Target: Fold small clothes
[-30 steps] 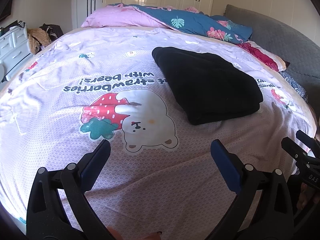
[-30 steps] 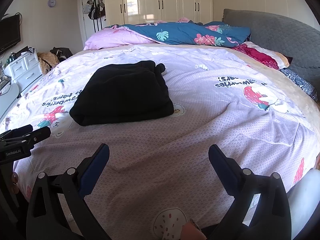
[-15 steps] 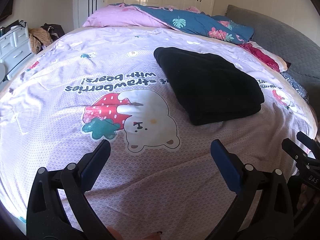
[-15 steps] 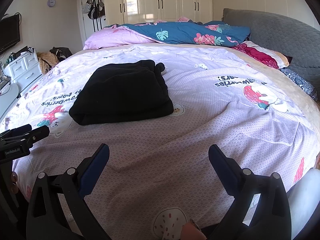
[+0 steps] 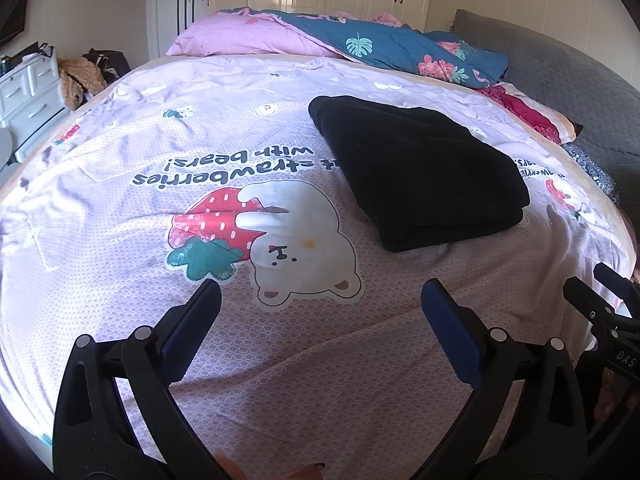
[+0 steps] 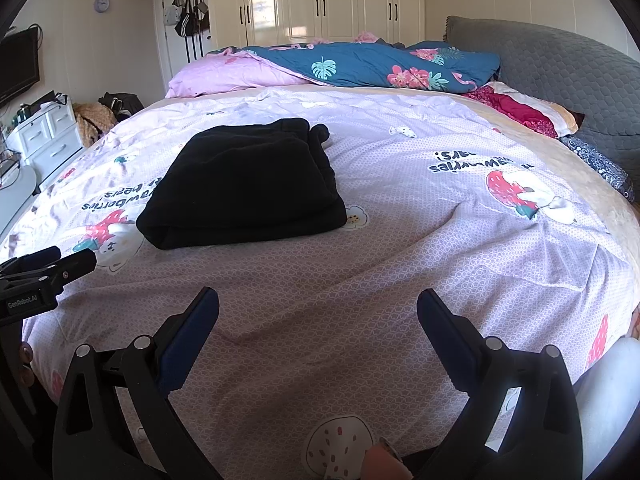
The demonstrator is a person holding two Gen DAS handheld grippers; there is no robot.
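A black, thick, soft fabric garment (image 5: 420,168) lies folded into a compact rectangle on a bed covered with a lilac sheet printed with bears and strawberries (image 5: 280,340). The garment sits toward the middle of the bed, well ahead of both grippers. Its layers are stacked, with a rounded fold edge facing the cameras and a small bunched end at the far corner, seen in the right wrist view (image 6: 244,184). The fold looks finished or very nearly so; no other loose clothing shows on the sheet, so it cannot be told whether more items remain to be folded.

The left gripper (image 5: 320,312) is held low over the near edge of the bed, its blue-padded jaws spread wide with nothing between them, touching neither garment nor sheet. The right gripper (image 6: 318,320) is held likewise, jaws wide apart and empty, just above bare sheet. Each gripper appears at the edge of the other's view, side by side. Pillows and a blue floral duvet (image 6: 360,64) are piled at the far side.
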